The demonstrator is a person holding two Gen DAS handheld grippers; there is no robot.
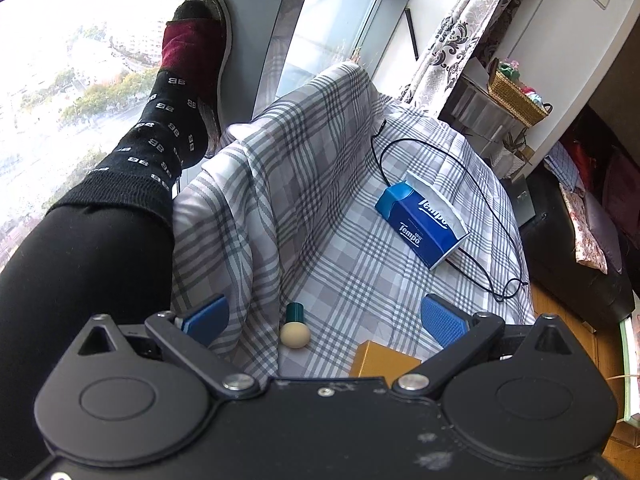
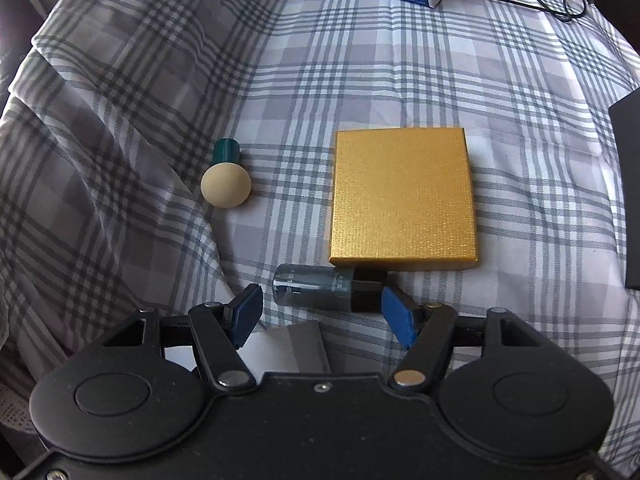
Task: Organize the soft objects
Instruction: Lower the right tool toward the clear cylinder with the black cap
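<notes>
Hovering wide open and empty, both: right gripper (image 2: 322,312) over smoky glass bottle (image 2: 320,292), left gripper (image 1: 326,320) above plaid sheet (image 1: 352,256).

The left gripper (image 1: 325,318) has a matte black body with two round housings, each with a raised disc. Black link arms pivot on silver rivets and carry blue pads (image 1: 443,321) with a ribbed, dotted texture. A small silver screw sits at the centre of the body's front edge, and pale scuffs mark the surface below it. The right gripper (image 2: 322,312) has the same build: black body, silver rivets, dark blue pads (image 2: 396,314).

The person's leg (image 1: 80,264) is in black trousers, with a black sock (image 1: 160,148) patterned in white "BB" marks and a maroon-strapped slipper (image 1: 200,44) with a grey sole.
</notes>
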